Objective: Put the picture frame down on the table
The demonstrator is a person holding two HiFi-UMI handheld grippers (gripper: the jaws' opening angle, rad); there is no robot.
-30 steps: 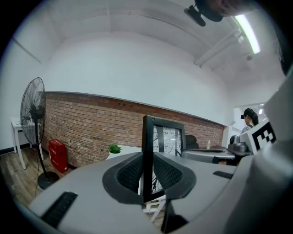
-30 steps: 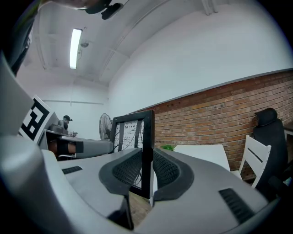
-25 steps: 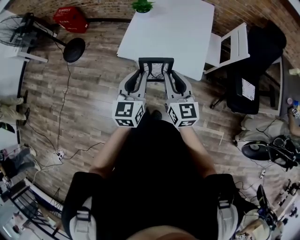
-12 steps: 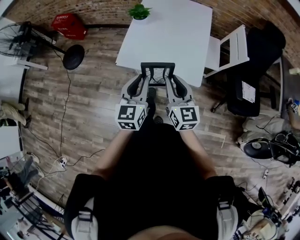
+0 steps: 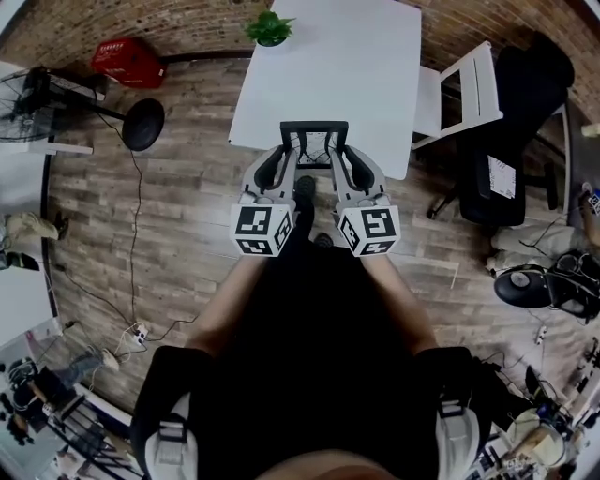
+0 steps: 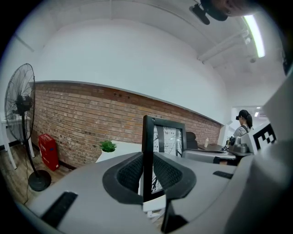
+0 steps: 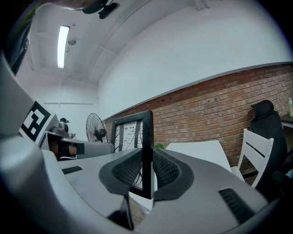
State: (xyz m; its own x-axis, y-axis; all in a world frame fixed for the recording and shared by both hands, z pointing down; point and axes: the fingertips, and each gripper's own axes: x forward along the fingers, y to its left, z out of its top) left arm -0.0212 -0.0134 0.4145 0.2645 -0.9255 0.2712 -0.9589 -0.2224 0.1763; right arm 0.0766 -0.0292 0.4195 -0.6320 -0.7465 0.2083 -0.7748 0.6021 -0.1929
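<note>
A black picture frame (image 5: 313,142) with a black-and-white print is held upright between both grippers, in the air at the near edge of the white table (image 5: 347,66). My left gripper (image 5: 281,167) is shut on the frame's left border (image 6: 147,157). My right gripper (image 5: 345,169) is shut on the right border (image 7: 147,153). In the left gripper view the print (image 6: 167,139) faces me; in the right gripper view the print (image 7: 129,132) shows left of the clamped edge.
A small green plant (image 5: 269,28) stands on the table's far left corner. A white chair (image 5: 461,94) and a black office chair (image 5: 525,112) are to the right. A floor fan (image 5: 66,98) and red crate (image 5: 129,62) stand at left. Cables lie across the wooden floor.
The view has shifted forward: the table and plant now sit lower and nearer in the head view. Both grippers keep hold of the frame, which stays in the same position between them.
</note>
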